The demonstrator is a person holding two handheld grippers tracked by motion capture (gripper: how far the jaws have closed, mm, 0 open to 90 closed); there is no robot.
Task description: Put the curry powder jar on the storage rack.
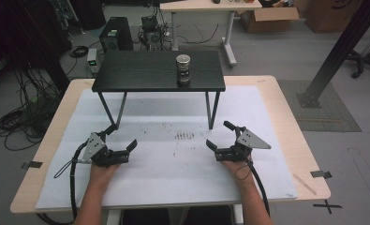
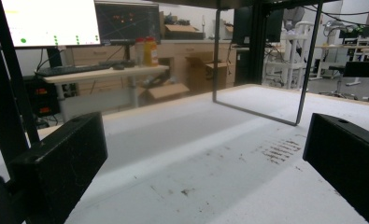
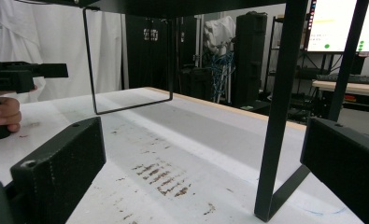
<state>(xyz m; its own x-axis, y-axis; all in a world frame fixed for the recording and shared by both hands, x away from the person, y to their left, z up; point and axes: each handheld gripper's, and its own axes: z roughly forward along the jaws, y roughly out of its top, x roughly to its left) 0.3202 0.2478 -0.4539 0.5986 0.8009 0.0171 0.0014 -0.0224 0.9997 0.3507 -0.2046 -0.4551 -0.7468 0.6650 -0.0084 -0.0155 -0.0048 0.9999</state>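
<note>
Both of your grippers rest low on the white sheet (image 1: 173, 154) at the near side of the table, one on each side of the brown scuff marks (image 1: 184, 136). The left gripper (image 1: 122, 137) has its jaws spread wide with nothing between them. The right gripper (image 1: 221, 134) stands the same, wide and empty.

The can (image 1: 183, 69) stands upright on the black shelf (image 1: 140, 77), right of centre on its top and toward its near edge. It is well apart from both grippers and above their level.

Judgement: the step in hand is the reach for the can, and your right gripper sits nearer to it.

- Lift before you go forward. The shelf's right front leg (image 3: 278, 116) stands close in front of the right gripper, so rise clear of the shelf's edge first.
- Come at the can level, jaws either side of its body, below the lid.
- Keep the jaws wide until the can is between them.
- The can's finish looks like smooth metal, though the high view is too small to be sure; close squarely so it does not slip or tip.
- Hold the left gripper where it is, away from the shelf's left legs (image 1: 113, 110).
</note>
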